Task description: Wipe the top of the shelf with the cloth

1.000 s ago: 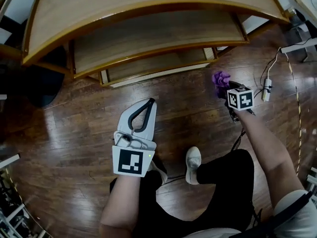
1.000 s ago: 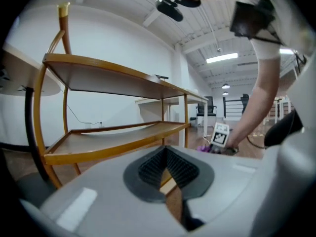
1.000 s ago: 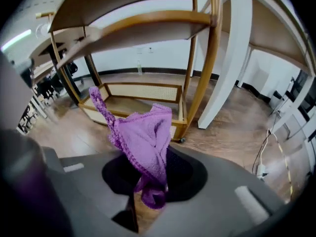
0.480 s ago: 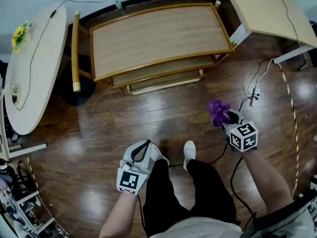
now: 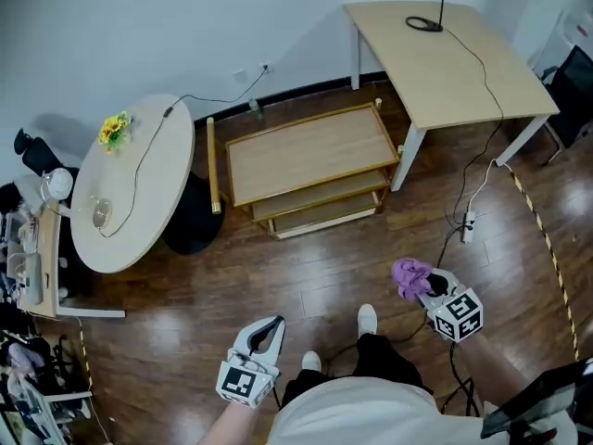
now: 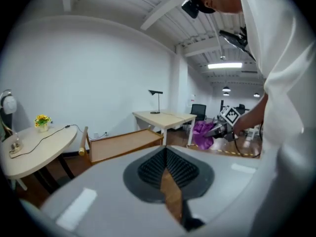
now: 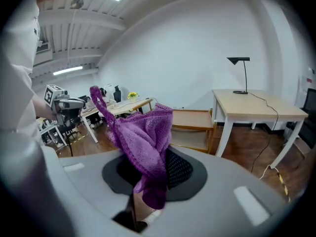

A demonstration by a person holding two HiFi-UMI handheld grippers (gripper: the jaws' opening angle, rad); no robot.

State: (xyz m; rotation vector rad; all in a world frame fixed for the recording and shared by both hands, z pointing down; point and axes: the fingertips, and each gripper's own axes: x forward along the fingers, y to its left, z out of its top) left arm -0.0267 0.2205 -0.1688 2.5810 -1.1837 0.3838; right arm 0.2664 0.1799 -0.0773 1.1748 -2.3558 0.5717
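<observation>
The low wooden shelf [image 5: 310, 156] stands against the far wall, its flat top bare; it also shows in the left gripper view [image 6: 123, 142] and the right gripper view [image 7: 190, 118]. A purple knitted cloth [image 5: 410, 276] is bunched in my right gripper [image 5: 424, 286], which is shut on it; the cloth [image 7: 140, 142] sticks up above the jaws. My left gripper [image 5: 267, 330] hangs at lower left, shut with nothing in it [image 6: 165, 152]. Both grippers are well back from the shelf, over the dark wood floor.
A round white table [image 5: 130, 193] with yellow flowers [image 5: 113, 128] stands left of the shelf. To its right is a rectangular desk [image 5: 445, 54] with a lamp base. A power strip [image 5: 466, 225] and cables lie on the floor, beside striped floor tape [image 5: 547, 248].
The view has pulled far back from the shelf, which now looks small and distant. Both grippers sit lower in the picture. The cloth stays in the right gripper.
</observation>
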